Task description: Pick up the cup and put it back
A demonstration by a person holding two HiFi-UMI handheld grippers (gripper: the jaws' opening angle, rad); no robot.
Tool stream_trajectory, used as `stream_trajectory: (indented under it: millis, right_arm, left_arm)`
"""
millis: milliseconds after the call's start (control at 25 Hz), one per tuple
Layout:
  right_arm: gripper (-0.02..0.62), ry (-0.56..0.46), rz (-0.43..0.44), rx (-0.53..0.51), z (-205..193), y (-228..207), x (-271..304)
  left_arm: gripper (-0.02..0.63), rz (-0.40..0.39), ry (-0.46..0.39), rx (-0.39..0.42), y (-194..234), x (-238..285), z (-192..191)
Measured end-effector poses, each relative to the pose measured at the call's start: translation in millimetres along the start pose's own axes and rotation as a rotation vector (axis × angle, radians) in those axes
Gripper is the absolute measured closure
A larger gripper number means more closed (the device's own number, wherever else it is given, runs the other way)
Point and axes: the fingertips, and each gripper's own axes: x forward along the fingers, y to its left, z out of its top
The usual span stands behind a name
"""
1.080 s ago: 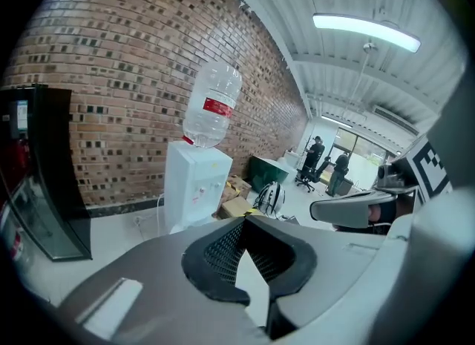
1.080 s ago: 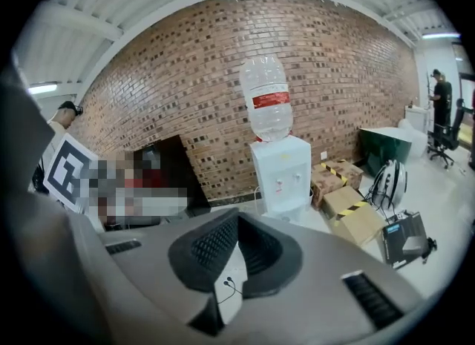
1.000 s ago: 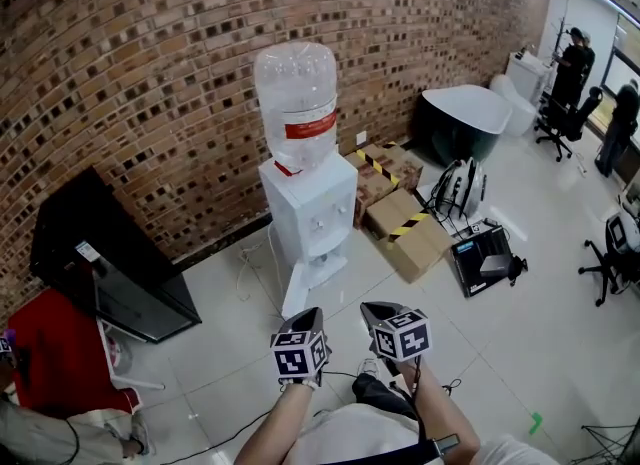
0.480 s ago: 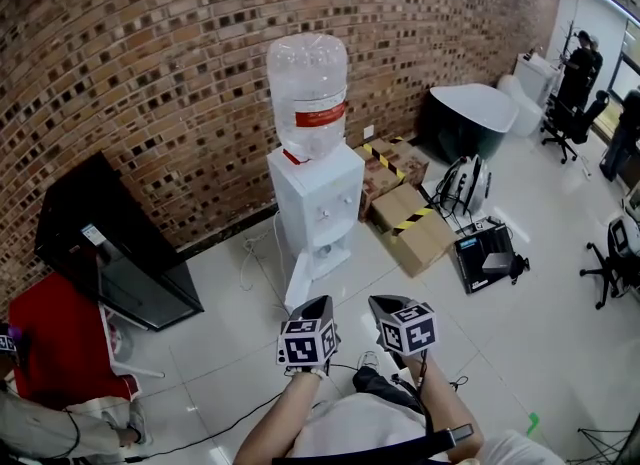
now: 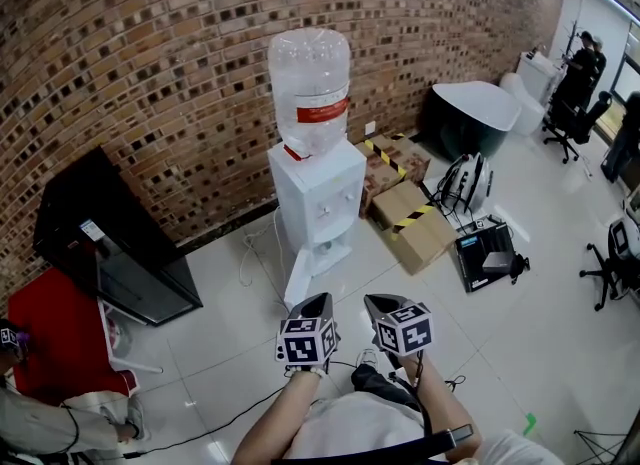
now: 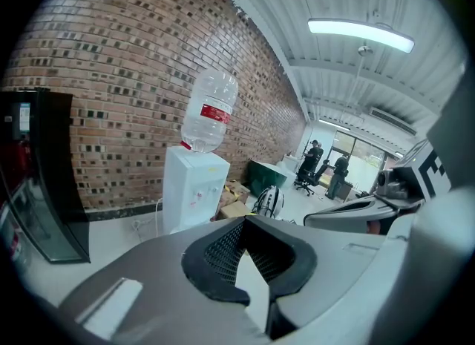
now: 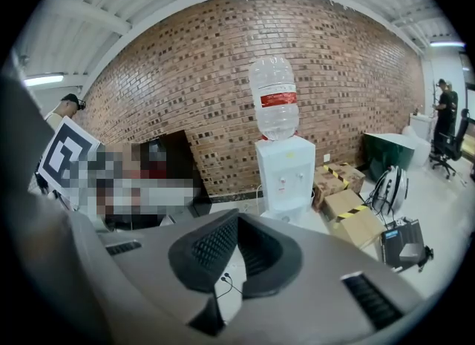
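A white water dispenser (image 5: 315, 203) stands against the brick wall (image 5: 150, 53), straight ahead of both tongs, with a clear bottle (image 5: 310, 83) upside down on top. A white cable (image 5: 250, 253) trails on the floor (image 5: 230, 353) at its left. Right of it lie cardboard boxes (image 5: 410, 223) with yellow-and-black tape, then a white and black pack (image 5: 465, 183) and an open black case (image 5: 485, 253). A dark tub (image 5: 465, 118) sits further along the wall. People (image 5: 580, 63) stand by office chairs at the far right. On the left a black cabinet (image 5: 110, 253) leans by the wall, with a red mat (image 5: 50, 343) beside it.

The left tongs (image 5: 318, 303) and right tongs (image 5: 378, 303) hang side by side above bare floor, short of the dispenser, touching nothing. In each gripper view the tips meet, the left tongs (image 6: 245, 221) and the right tongs (image 7: 237, 214) both closed on nothing. The cup cannot be made out in any view.
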Motion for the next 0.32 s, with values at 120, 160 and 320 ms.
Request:
stream_trajectory:
  millis: [120, 160, 320]
  right_arm:
    - [0.584, 0.002, 0.002, -0.003, 2.6, 1.6, 5.2]
    - [0.584, 0.002, 0.001, -0.004, 3.8, 1.6, 6.4]
    - [0.584, -0.002, -0.001, -0.006, 7.6, 2.2, 9.0]
  left_arm:
    - [0.601, 0.001, 0.001, -0.005, 5.4, 1.2, 1.5]
    - [0.601, 0.002, 0.000, -0.007, 7.1, 1.4, 2.3]
    - [0.600, 0.003, -0.007, -0.015, 12.5, 1.8, 6.0]
